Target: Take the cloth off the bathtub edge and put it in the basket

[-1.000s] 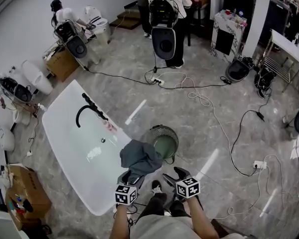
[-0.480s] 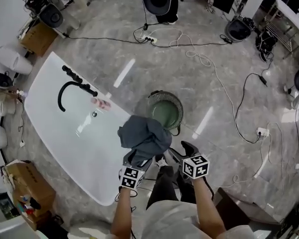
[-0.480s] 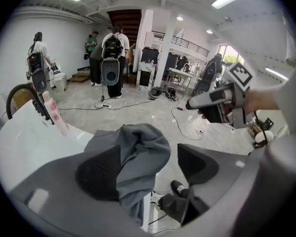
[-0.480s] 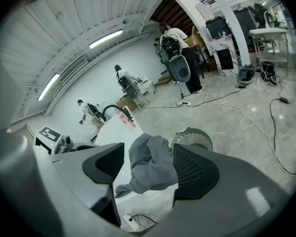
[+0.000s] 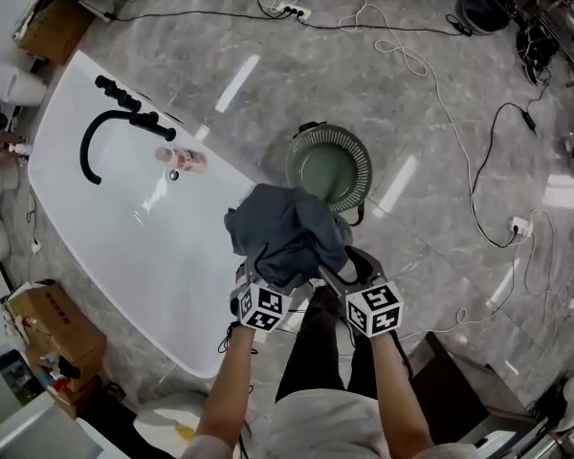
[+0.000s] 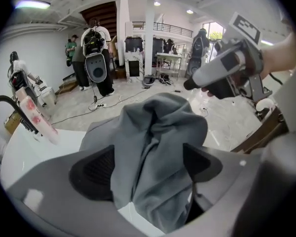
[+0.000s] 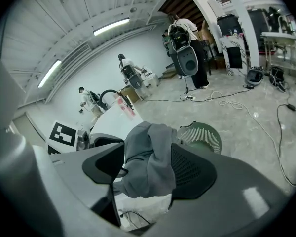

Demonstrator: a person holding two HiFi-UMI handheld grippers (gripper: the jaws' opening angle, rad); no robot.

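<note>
Cloth (image 5: 289, 232): soft grey fabric, matt, creased into loose folds. Bathtub (image 5: 124, 247): smooth white shell, glossy, catching reflections. Faucet (image 5: 103, 120): matt black, seemingly metal. Basket (image 5: 356, 156): green slatted plastic with a slight sheen. Floor (image 5: 440, 142): polished grey marble-patterned tile with bright glare streaks. Box (image 5: 48, 333): dull brown cardboard.

Bathtub (image 5: 124, 247) lay at nine o'clock of the cloth (image 5: 289, 229); basket (image 5: 327, 172) at one o'clock, just beside it. Tap (image 5: 113, 115) at the tub's eleven o'clock end. Cardboard box (image 5: 46, 328) at seven, beyond the tub.
</note>
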